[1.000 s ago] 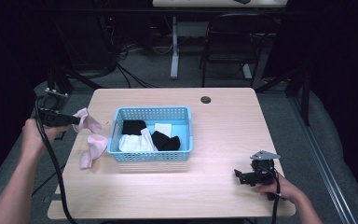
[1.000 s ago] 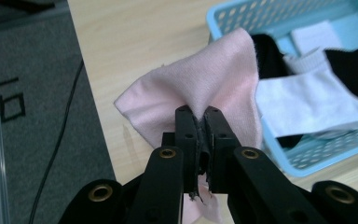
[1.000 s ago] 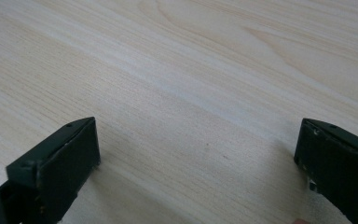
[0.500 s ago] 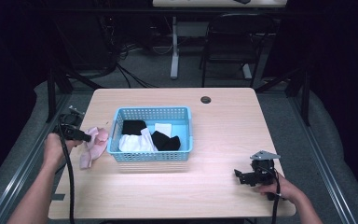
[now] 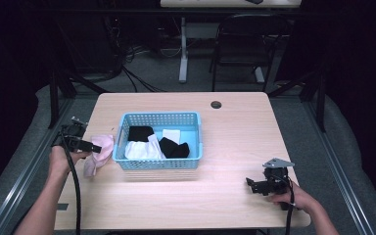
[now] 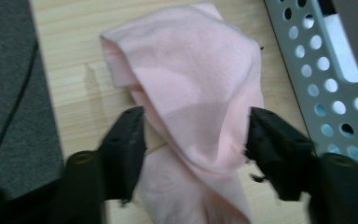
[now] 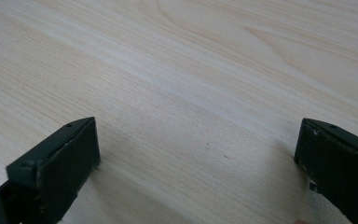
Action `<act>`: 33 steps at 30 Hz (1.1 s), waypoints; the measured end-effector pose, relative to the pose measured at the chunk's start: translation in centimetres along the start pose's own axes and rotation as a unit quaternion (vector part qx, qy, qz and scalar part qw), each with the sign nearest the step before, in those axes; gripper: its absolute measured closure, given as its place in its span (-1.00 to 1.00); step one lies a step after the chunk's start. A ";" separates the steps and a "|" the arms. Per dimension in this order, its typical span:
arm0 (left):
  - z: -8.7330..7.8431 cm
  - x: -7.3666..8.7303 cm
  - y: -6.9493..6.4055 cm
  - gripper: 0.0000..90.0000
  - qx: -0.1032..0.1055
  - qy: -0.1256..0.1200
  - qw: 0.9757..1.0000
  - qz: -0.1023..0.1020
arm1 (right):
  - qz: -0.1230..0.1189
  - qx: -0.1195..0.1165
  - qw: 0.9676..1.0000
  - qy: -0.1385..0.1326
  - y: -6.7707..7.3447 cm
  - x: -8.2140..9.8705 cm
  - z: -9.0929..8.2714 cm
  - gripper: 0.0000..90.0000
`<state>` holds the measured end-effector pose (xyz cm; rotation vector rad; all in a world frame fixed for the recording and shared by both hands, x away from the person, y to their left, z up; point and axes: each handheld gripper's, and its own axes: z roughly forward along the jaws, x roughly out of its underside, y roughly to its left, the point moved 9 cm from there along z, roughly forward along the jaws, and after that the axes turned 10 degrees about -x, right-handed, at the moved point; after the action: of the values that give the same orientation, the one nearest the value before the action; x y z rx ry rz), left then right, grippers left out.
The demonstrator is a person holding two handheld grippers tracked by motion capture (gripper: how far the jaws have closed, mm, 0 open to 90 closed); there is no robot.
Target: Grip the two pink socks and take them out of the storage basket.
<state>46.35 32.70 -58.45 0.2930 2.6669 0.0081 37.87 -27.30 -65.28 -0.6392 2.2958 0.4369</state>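
Lying crumpled on the wooden table (image 5: 235,122), a pink cloth (image 5: 99,152) sits just beside the left wall of a light blue perforated basket (image 5: 157,162), near the table's left edge. The left gripper (image 5: 92,146) is over that cloth with its jaws spread wide; in the left gripper view the pink cloth (image 6: 196,112) lies between the two black jaws, which stand on either side of its folded middle without closing on it (whether the tips touch the fabric is hard to tell). The basket wall (image 6: 326,88) shows at the right of that view. Inside the basket are black pieces (image 5: 174,148) and white pieces (image 5: 143,151) of cloth. The right gripper (image 5: 254,185) is held low near the table's front right corner, well apart from the basket, its jaws spread over bare wood (image 7: 191,93).
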 end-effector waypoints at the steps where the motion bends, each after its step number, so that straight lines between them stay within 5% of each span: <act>1: -0.5 0.1 0.1 -0.33 0.001 -0.007 1.000 0.001 | 0.000 0.000 1.000 0.000 0.0 0.0 0.0 -1.00; 7: -2.8 1.2 -0.3 -0.61 -0.009 -0.035 0.999 0.009 | 0.000 0.000 1.000 0.000 0.0 0.0 0.0 -1.00; 15: -3.5 4.2 -1.7 -0.77 -0.006 -0.042 0.999 0.019 | 0.000 0.000 1.000 0.000 0.0 0.0 0.0 -1.00; 25: -1.1 9.1 -2.5 -0.91 -0.008 -0.021 1.000 -0.001 | -0.002 0.003 1.000 -0.003 0.0 0.0 0.0 -1.00; 33: -0.4 10.1 -2.4 -0.99 -0.012 -0.026 1.000 -0.004 | -0.001 0.001 1.000 -0.004 0.0 0.0 0.0 -1.00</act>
<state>36.89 32.43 -62.68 0.2720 2.6153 0.0288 37.87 -27.26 -65.27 -0.6373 2.2873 0.4361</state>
